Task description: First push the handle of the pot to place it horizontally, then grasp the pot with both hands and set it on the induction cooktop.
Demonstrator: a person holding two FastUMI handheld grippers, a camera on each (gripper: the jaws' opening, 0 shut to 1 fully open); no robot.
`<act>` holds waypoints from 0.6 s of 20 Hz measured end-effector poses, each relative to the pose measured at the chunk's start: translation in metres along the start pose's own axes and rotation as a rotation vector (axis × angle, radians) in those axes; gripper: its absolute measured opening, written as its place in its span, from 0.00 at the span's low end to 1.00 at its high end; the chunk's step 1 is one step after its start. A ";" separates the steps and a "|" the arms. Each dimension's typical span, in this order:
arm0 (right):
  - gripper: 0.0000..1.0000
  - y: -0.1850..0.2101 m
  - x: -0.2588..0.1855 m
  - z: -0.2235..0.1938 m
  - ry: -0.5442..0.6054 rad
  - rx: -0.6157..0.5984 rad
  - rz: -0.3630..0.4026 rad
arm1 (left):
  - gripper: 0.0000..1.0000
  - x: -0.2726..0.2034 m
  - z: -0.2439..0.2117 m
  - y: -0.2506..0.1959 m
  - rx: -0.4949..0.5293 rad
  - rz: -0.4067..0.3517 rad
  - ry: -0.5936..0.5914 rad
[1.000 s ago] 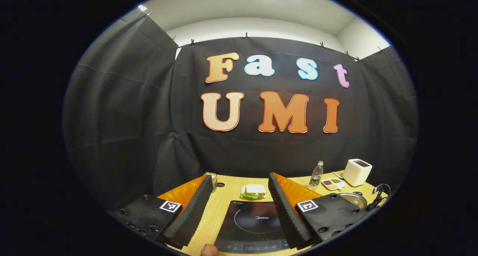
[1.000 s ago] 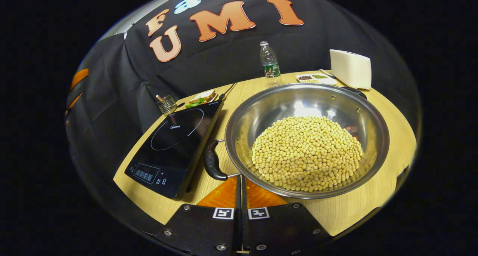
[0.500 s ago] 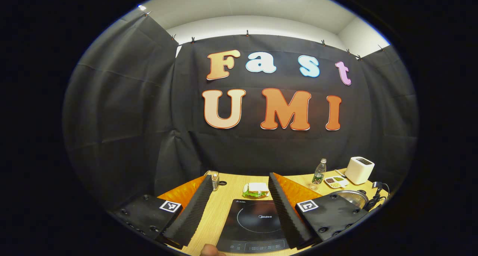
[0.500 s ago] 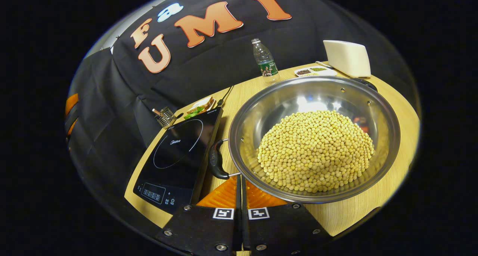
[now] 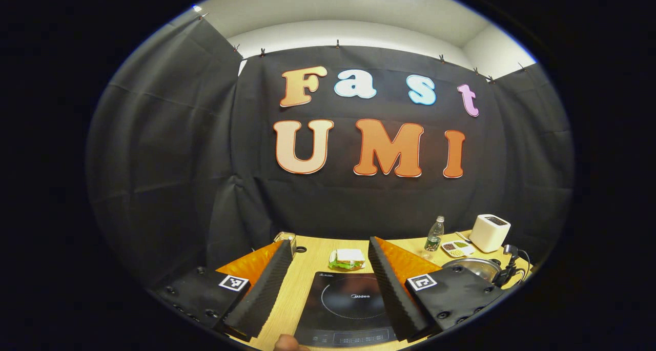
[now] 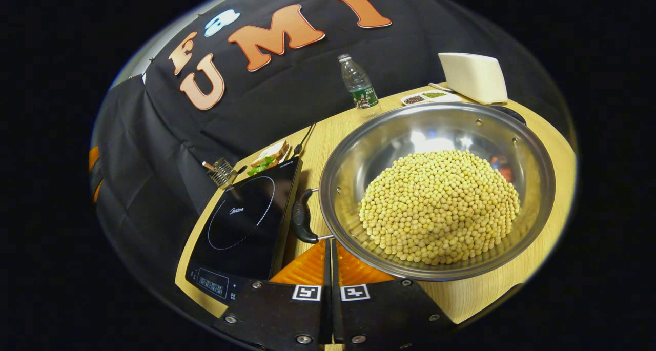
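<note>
A steel pot heaped with soybeans stands on the wooden table, right of the black induction cooktop. One black pot handle faces the cooktop; the other handle is at the far rim. My right gripper is shut with nothing between its fingers, its tips just below the near handle and against the pot's rim. My left gripper stands open above the cooktop, with the pot far off to its right.
At the table's back stand a water bottle, a white toaster, a small divided dish, a sandwich on a plate and a wire holder. The black cloth wall closes the back and left.
The right gripper view has swung and closed in: the pot looms larger and the cooktop sits lower left. Its fingers stay shut by the near handle. The left gripper has barely moved.
</note>
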State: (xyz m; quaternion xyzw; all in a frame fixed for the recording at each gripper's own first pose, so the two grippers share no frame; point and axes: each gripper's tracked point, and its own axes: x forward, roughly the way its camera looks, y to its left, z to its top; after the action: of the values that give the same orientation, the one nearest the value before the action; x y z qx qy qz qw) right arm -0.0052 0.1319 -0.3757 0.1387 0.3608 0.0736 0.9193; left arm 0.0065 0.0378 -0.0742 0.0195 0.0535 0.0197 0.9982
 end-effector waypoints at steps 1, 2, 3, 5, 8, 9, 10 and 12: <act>0.00 0.000 0.001 0.000 0.002 -0.003 -0.002 | 0.97 0.002 -0.001 0.001 -0.001 -0.001 0.001; 0.00 0.000 0.004 0.002 0.002 -0.004 -0.003 | 0.96 0.002 -0.003 0.001 -0.003 -0.001 0.004; 0.00 0.002 0.005 0.003 0.003 -0.007 -0.004 | 0.96 0.002 -0.005 0.000 -0.005 -0.002 0.008; 0.00 0.004 0.009 0.004 0.004 -0.011 -0.004 | 0.97 0.002 -0.008 0.001 -0.007 -0.001 0.017; 0.00 0.008 0.014 0.007 0.008 -0.012 0.000 | 0.97 0.003 -0.010 -0.002 -0.008 -0.004 0.027; 0.00 0.007 0.014 0.007 0.009 -0.014 0.000 | 0.97 0.001 -0.010 -0.003 -0.009 -0.008 0.027; 0.00 0.008 0.016 0.009 0.008 -0.016 0.001 | 0.97 0.001 -0.010 -0.004 -0.009 -0.011 0.025; 0.00 0.010 0.016 0.008 0.012 -0.024 0.001 | 0.97 0.000 -0.009 -0.006 -0.011 -0.015 0.019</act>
State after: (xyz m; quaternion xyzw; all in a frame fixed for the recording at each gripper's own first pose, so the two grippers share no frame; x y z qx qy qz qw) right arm 0.0118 0.1437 -0.3775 0.1276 0.3652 0.0793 0.9187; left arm 0.0053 0.0316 -0.0832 0.0135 0.0632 0.0126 0.9978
